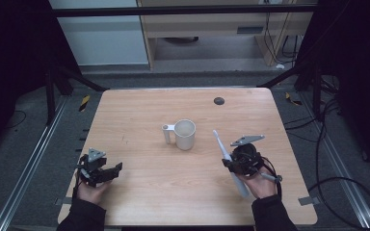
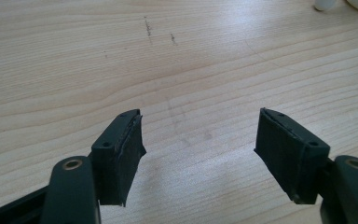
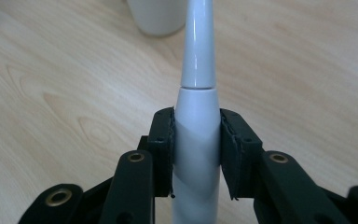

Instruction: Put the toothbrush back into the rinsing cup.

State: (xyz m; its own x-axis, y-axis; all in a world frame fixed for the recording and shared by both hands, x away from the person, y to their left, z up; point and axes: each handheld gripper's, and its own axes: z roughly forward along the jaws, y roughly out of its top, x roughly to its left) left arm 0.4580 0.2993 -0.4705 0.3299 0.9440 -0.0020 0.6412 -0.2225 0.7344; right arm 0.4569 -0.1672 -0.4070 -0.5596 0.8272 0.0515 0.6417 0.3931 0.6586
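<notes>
A white electric toothbrush (image 1: 224, 150) is clamped in my right gripper (image 1: 231, 163), its thin neck pointing up and away toward the cup. In the right gripper view both black jaws press the toothbrush body (image 3: 196, 140), and my right gripper (image 3: 196, 140) is shut on it. A white cup (image 1: 185, 134) with a side handle stands upright at the table's middle; its base (image 3: 156, 16) shows just ahead of the brush tip. My left gripper (image 1: 110, 172) hovers low at the front left, and its view shows the left gripper (image 2: 200, 140) open over bare wood.
The wooden table (image 1: 139, 110) has a small dark round disc (image 1: 218, 100) near its far edge. Cables lie on the floor to the right (image 1: 337, 144). A metal frame surrounds the table.
</notes>
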